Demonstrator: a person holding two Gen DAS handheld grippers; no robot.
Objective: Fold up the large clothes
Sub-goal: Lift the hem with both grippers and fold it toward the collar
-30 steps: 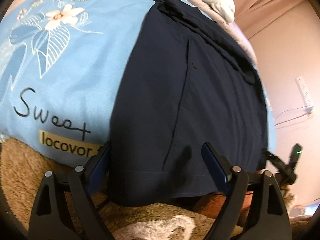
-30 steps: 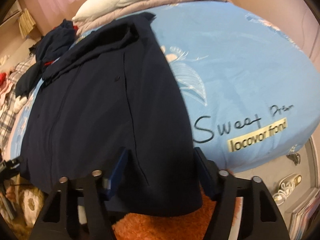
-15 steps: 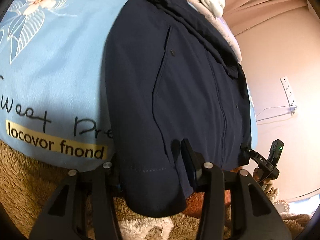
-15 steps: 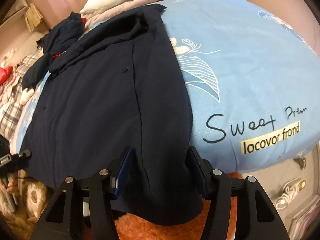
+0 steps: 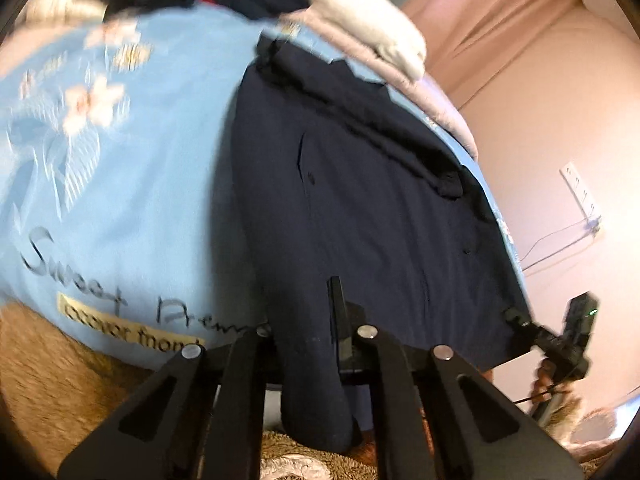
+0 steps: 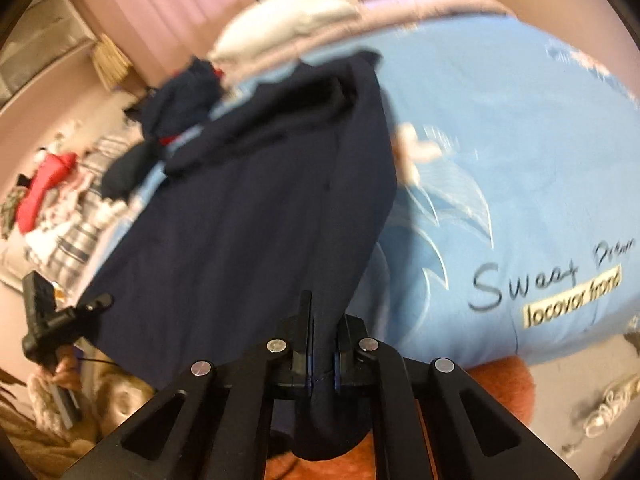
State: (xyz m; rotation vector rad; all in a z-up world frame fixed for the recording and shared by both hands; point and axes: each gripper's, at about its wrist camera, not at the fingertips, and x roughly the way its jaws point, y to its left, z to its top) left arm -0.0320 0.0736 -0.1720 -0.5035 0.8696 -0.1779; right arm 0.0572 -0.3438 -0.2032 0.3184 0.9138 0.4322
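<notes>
Hem corners of the navy button-front garment point(image 5: 380, 216) are what I am holding, one in each claw, because a piece this long folds most evenly when its bottom edge is carried as one line. I am keeping the left claw point(image 5: 308, 336) pinched narrow on the hem corner nearest the "Sweet Dream" lettering on the blue bedsheet point(image 5: 120, 200), with a loose fold of cloth hanging below the pads. I am keeping the right claw point(image 6: 322, 354) clamped the same way on the other hem corner, cloth bunched between its blue pads. The rest of the garment is lying flat on the sheet, collar end pointing toward the white pillow point(image 5: 368, 28), which I am judging to be where the hem needs to go. Both views are blurring.
</notes>
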